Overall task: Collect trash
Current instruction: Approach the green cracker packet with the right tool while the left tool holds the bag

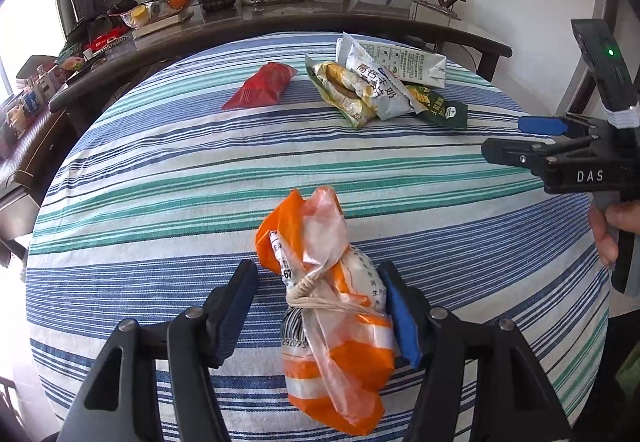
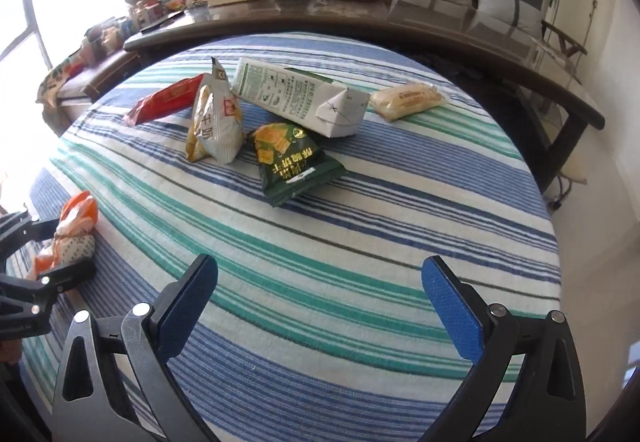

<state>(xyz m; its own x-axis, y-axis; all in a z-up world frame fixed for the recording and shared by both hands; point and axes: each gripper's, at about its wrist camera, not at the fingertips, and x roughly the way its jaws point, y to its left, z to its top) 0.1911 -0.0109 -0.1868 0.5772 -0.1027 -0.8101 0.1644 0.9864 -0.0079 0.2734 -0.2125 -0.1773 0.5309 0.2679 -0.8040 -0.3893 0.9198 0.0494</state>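
Note:
An orange and white plastic bag [image 1: 332, 306], tied with string, lies on the striped tablecloth between the fingers of my left gripper [image 1: 320, 302]. The jaws are open around it; the right pad touches it, the left pad stands apart. It also shows in the right wrist view [image 2: 70, 238]. My right gripper [image 2: 320, 290] is open and empty above the cloth. Farther off lie a red wrapper [image 1: 262, 87], a white milk carton [image 2: 300, 96], a silver and yellow snack bag [image 2: 216, 122], a green cracker packet [image 2: 290, 162] and a wrapped bread roll [image 2: 406, 100].
The round table with striped cloth [image 2: 360, 242] drops off at the right edge. Behind it runs a dark counter [image 1: 280, 22] with fruit bowls, a black vase with a plant and clutter. A sofa with cushions stands behind that.

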